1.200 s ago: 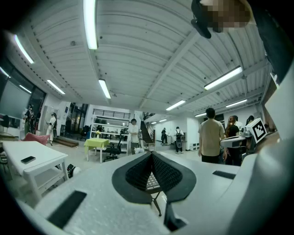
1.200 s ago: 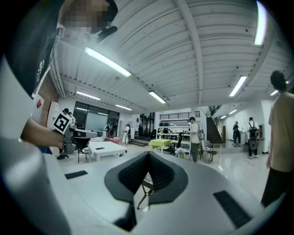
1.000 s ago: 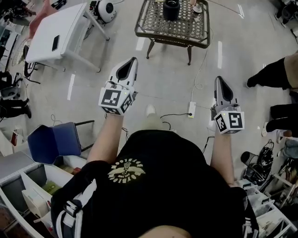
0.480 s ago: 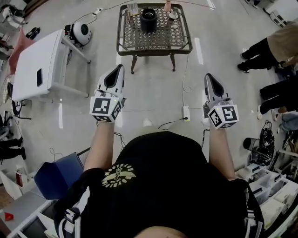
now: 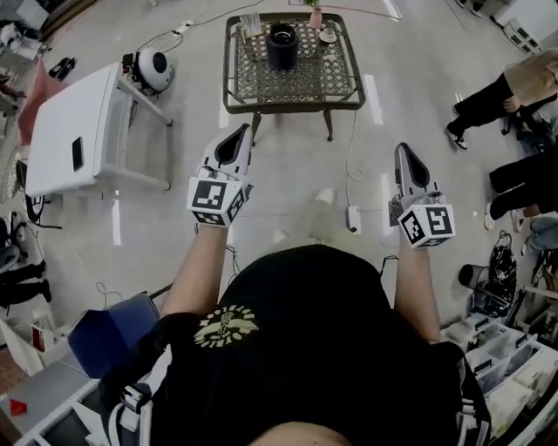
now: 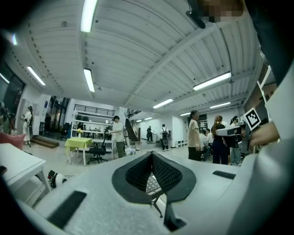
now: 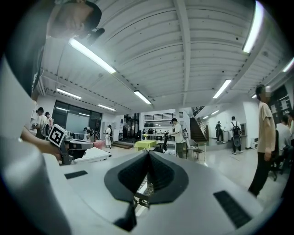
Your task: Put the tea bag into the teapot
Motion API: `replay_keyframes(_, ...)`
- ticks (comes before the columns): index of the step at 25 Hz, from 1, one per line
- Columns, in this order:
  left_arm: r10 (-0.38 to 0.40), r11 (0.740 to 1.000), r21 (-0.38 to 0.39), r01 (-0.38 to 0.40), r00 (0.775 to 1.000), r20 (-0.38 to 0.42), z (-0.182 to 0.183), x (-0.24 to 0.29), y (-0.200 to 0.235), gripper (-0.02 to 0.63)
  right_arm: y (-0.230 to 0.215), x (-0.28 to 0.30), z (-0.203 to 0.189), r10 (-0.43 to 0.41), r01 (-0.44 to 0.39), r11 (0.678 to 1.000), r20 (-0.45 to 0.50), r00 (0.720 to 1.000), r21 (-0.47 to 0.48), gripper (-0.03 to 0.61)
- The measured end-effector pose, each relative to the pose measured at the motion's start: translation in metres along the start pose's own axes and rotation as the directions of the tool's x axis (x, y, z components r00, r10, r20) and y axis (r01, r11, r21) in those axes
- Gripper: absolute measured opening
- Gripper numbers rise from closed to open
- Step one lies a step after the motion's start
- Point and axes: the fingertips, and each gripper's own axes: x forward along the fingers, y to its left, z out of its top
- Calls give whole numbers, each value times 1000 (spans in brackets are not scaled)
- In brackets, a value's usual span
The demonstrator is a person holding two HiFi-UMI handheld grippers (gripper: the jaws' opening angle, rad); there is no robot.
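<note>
A dark teapot [image 5: 282, 43] stands on a small mesh-topped metal table [image 5: 296, 83] at the far end of the floor in the head view. Beside it are a small boxy item [image 5: 253, 26], a pink vase [image 5: 316, 17] and a little dish [image 5: 329, 35]; I cannot make out a tea bag. My left gripper [image 5: 240, 132] is held level in the air just short of the table's near left leg, shut and empty. My right gripper [image 5: 405, 150] hangs farther right, also shut and empty. Each gripper view shows its pads [image 6: 158, 172] [image 7: 156, 172] meeting, with the mesh table top [image 6: 149, 183] below.
A white table [image 5: 74, 131] and a round white device [image 5: 153, 68] stand at the left. A power strip [image 5: 353, 218] with cables lies on the floor between the grippers. People's legs [image 5: 488, 104] are at the right, a blue chair [image 5: 113, 335] and storage bins [image 5: 506, 366] nearby.
The view has swung so the mesh table now sits centred ahead instead of off to the right. Both grippers have travelled across the floor with the person and stayed shut.
</note>
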Motion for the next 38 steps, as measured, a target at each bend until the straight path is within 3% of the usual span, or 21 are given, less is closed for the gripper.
replay_keyframes(4, 29, 999, 34, -29, 1000, -9, 1, 6, 22, -5, -6, 25, -15, -10, 10, 999, 2, 1000, 43, 8)
replay_keyframes(10, 79, 996, 26, -80, 997, 5, 9, 26, 54, -5, -12, 67, -22, 33, -33, 999, -2, 999, 21, 8)
replay_keyframes(17, 128, 992, 9, -128, 991, -41, -7, 48, 80, -5, -22, 104, -39, 72, -70, 997, -36, 997, 34, 8)
replay_keyframes(25, 137, 990, -7, -138, 988, -69, -21, 82, 97, -5, -38, 138, -51, 98, -95, 995, -69, 993, 40, 8)
replay_keyframes(35, 114, 993, 46, -110, 990, -89, -25, 161, 103, -5, -86, 188, -61, 105, -100, 993, -89, 990, 61, 8)
replay_keyframes(38, 129, 992, 25, -127, 988, -89, -21, 186, 112, -5, -107, 207, -56, 108, -103, 993, -80, 991, 59, 8)
